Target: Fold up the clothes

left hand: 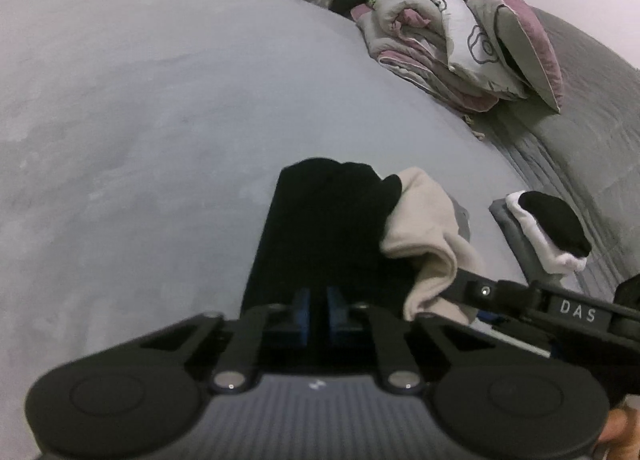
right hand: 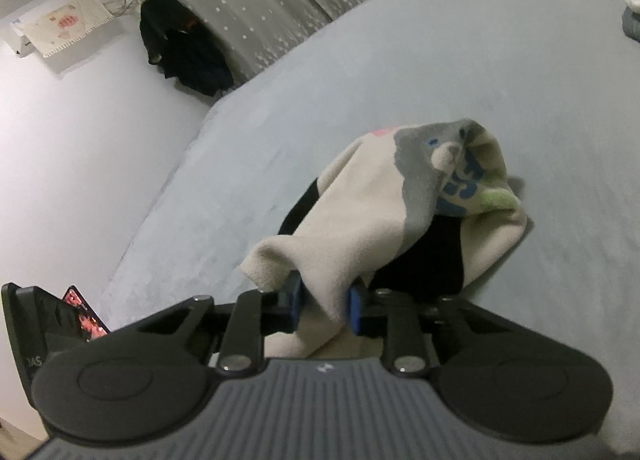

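Two grippers clamped, L (left hand: pixel 318 310) black sock (left hand: pixel 320 228), R (right hand: pixel 324 310) cream sock (right hand: pixel 360 200)

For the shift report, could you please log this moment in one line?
left gripper: shut on black sock | right gripper: shut on cream sock | surface: bed

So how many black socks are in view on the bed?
2: one black sock in the left gripper, partly under the cream sock; another on the small pile to the right. More may be hidden.
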`<state>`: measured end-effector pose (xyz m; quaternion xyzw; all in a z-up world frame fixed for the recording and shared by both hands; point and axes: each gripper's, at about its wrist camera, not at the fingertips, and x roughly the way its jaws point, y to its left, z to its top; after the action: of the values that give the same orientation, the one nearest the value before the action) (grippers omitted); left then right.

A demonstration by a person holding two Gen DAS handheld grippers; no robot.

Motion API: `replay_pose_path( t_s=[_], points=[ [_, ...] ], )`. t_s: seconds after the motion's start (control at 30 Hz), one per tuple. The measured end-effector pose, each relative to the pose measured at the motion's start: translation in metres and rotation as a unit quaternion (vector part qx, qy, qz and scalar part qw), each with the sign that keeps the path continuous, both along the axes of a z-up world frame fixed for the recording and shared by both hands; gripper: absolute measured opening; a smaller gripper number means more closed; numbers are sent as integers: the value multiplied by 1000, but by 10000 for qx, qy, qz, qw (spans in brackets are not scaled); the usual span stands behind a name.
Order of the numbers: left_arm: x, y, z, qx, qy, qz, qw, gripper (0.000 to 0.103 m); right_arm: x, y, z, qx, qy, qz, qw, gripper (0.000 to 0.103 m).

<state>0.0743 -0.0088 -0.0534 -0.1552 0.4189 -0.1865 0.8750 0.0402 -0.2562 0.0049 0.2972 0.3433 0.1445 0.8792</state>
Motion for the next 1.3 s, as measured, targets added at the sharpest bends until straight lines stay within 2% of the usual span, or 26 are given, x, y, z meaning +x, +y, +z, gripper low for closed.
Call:
replay_pose_path(
  t_s=[0.2,0.37,0.47,0.6,0.93,1.2,1.3],
  points=[
    [-8,12,15,181,-412,384,9983,1,0,4,3,-41,-166,-68,9998,22],
    [-10,26,26,523,-882,863,9910,1,6,14,8,-117,-348,11,9993,21],
    [-9,30,30,478,-919,1001,9896,1,6,20,8,-156,-416,45,9990,21],
    [-12,29,39,650,-1212,1146,9838,1,18,27,10,-177,-449,16,9988,20],
    [-19,39,51,888,-1561,1439,9732,1,4,13,23,-559,-958,-342,9932,16],
    [-20,42,65,1309,-2043,1613,9566,1,-3,-9,23,-694,-1045,-619,9902,14],
    [-17,34,71,1540,-2364,1620,9456,1,-7,-13,25,-695,-1074,-654,9896,14]
  ],
)
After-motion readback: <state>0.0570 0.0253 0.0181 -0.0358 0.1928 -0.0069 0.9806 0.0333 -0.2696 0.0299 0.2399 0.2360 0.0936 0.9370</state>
